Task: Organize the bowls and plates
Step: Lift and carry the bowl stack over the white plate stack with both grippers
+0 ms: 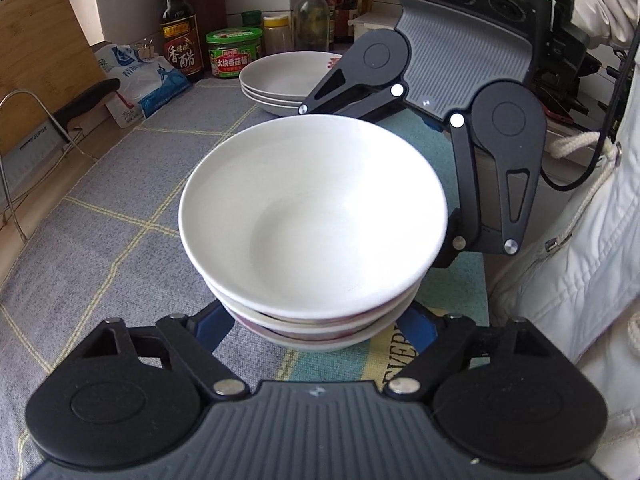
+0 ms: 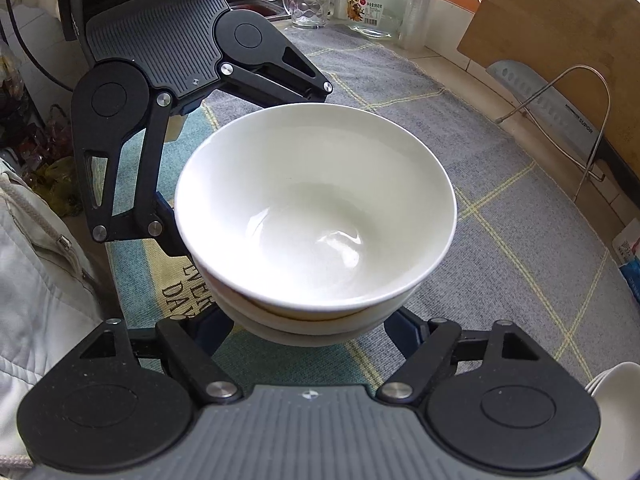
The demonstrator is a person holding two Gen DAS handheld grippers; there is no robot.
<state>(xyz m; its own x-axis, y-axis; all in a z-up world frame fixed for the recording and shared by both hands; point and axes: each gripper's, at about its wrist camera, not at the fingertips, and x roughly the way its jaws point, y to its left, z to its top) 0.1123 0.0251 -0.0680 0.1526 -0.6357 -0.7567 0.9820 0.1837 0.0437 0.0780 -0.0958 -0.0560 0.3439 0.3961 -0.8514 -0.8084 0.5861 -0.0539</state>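
A stack of white bowls fills the middle of both views; it also shows in the right wrist view. My left gripper is open, its fingers spread wide on either side of the stack's base. My right gripper is open the same way from the opposite side, and shows across the stack in the left wrist view. Whether the fingers touch the bowls is hidden under the rims. A stack of white plates sits further back on the cloth.
A grey checked cloth covers the counter. Sauce bottles and jars line the back wall. A wire rack, a cleaver and a wooden board stand at the side. A glass mug and jar stand behind.
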